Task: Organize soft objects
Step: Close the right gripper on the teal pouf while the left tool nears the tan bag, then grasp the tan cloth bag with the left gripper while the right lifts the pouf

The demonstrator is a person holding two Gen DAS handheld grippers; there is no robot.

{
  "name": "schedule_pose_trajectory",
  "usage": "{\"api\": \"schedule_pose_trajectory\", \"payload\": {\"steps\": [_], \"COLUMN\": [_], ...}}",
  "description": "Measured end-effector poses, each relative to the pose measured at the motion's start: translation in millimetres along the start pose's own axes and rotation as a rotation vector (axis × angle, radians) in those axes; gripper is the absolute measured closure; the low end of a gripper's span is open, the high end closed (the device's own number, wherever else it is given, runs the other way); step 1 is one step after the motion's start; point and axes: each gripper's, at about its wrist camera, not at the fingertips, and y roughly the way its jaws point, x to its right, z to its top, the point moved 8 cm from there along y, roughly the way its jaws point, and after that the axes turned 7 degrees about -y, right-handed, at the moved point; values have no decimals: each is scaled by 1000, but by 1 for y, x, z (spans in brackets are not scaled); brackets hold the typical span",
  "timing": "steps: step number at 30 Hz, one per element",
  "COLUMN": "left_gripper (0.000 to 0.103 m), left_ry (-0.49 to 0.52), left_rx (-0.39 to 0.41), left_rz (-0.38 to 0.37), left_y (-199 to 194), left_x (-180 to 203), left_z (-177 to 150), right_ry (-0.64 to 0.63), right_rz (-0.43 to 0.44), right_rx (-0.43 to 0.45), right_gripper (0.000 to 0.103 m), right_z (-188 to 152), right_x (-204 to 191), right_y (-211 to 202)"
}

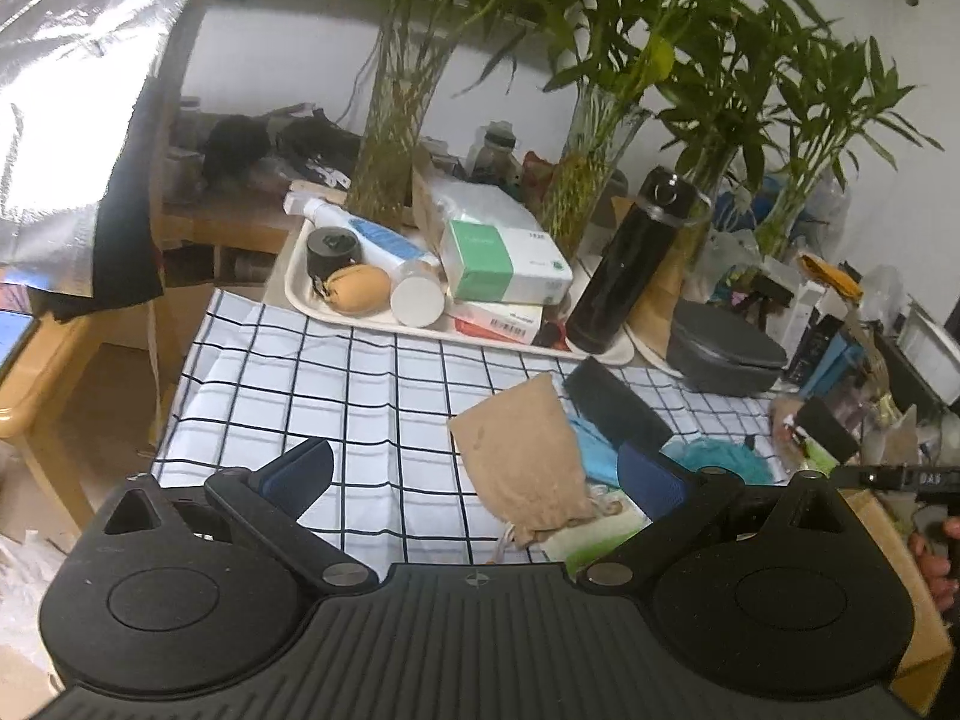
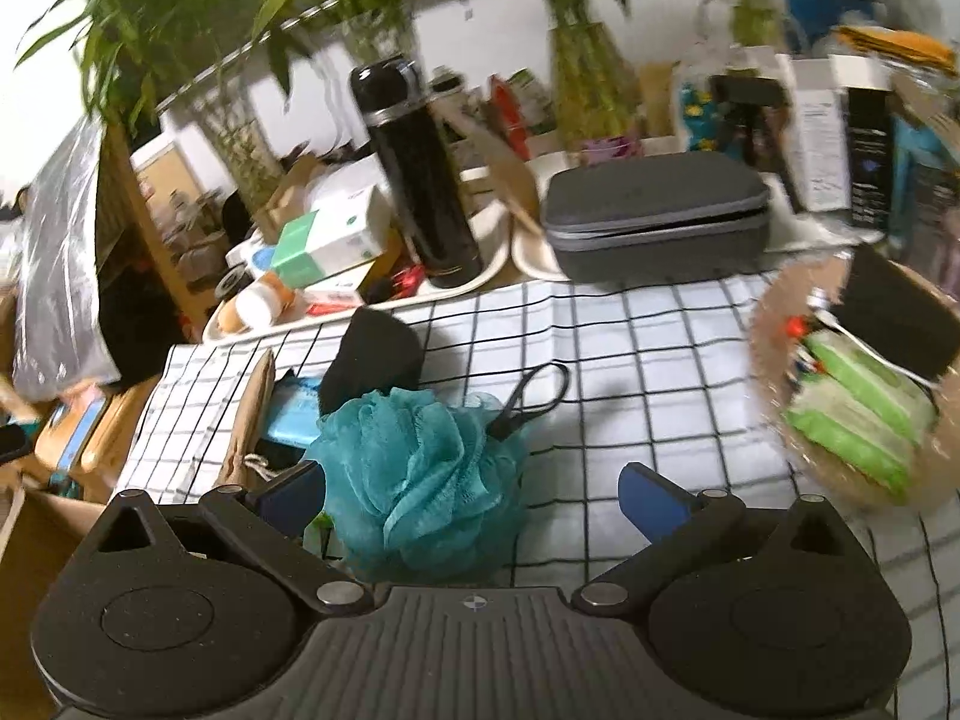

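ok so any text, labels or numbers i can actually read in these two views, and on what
Nothing reads cleanly.
Green and white cardboard box: printed marks, too blurred.
White and red flat box with a barcode: barcode and print too small.
White plastic bottle with a blue label: label illegible.
White cartons at the back right: blurred print.
Black strip at the right edge: pale characters, unclear.

No legible txt; barcode on red-white box (image 1: pixel 501 319), print on green-white box (image 1: pixel 507 261) too blurry.
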Motion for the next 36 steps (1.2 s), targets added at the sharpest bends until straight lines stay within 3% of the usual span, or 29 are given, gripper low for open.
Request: {"api": "schedule_pose_trajectory", "payload": {"steps": [7, 11, 18, 25, 27, 30, 32, 35, 36], "left_gripper": [0, 0, 0, 0, 0, 0, 0, 0, 0], "left_ry": [-63, -105, -31, -70, -71, -79, -89, -106, -113], "left_rx": [17, 32, 55, 57, 57, 57, 55, 59, 59], "left_rz": [-45, -36, -7, -34, -39, -40, -40, -43, -45], "left_y": [20, 28, 32, 34, 34, 34, 34, 33, 33], "left_x": [-17, -28, -28, -29, -29, -29, -30, -33, -34], "left_z": [-5, -10, -15, -15, -15, -15, -15, -14, -14], "right_ry": [-35, -28, 49, 17, 21, 35, 14, 7, 4], "right_rz": [87, 148, 237, 253, 266, 304, 320, 314, 309], "right_rx": [-39, -56, -119, -203, -220, -227, -215, -184, -174], "right_gripper": [0, 0, 0, 0, 5, 21, 41, 59, 61], "right_z": [9, 12, 10, -3, -8, -12, -10, -5, -3], "right_x": [4, 3, 3, -3, -4, -9, -14, -16, -17], "right_y": [33, 50, 81, 105, 108, 108, 105, 98, 95]}}
